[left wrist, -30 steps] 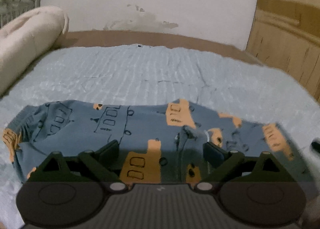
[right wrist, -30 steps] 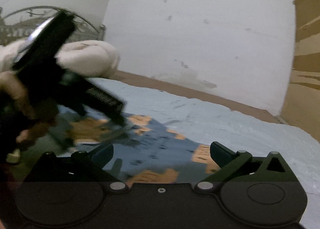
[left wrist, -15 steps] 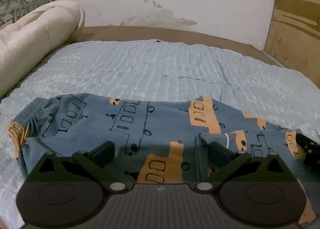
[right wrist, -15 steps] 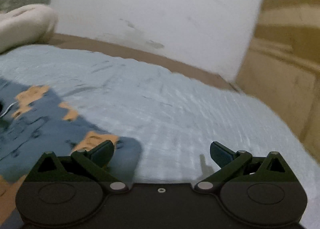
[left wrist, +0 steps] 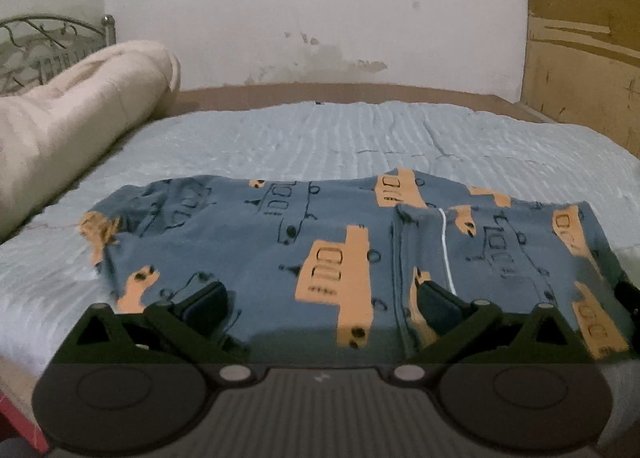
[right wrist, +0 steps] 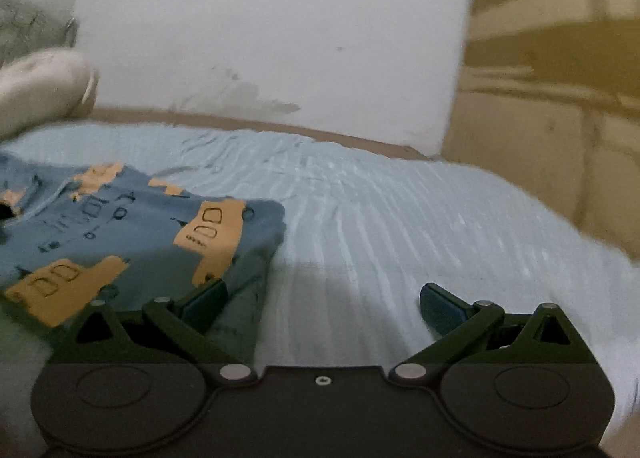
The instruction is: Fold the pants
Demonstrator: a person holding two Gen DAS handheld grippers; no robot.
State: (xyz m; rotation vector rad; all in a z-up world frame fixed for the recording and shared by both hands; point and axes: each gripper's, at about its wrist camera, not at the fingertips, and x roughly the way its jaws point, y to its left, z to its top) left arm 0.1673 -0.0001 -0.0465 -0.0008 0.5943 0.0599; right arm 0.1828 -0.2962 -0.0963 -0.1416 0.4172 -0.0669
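The pants (left wrist: 320,242) are blue-grey with orange bus prints and lie flat in a folded rectangle on the light blue bed cover (left wrist: 360,138). A folded edge with a white cord (left wrist: 444,246) runs across their right part. My left gripper (left wrist: 320,298) is open and empty, just above the pants' near edge. In the right wrist view the pants (right wrist: 120,234) lie at the left. My right gripper (right wrist: 324,298) is open and empty, with its left finger (right wrist: 204,298) over the pants' right corner and the right one over bare cover.
A rolled cream blanket (left wrist: 72,122) lies along the left side of the bed by a metal headboard (left wrist: 48,38). A white wall (left wrist: 320,18) stands behind. A wooden cabinet (left wrist: 584,58) stands at the right and also shows in the right wrist view (right wrist: 560,98).
The left gripper has pulled back and risen, so the whole folded pants show. The right gripper swung right off the pants, then back towards their right corner. Both stayed open.
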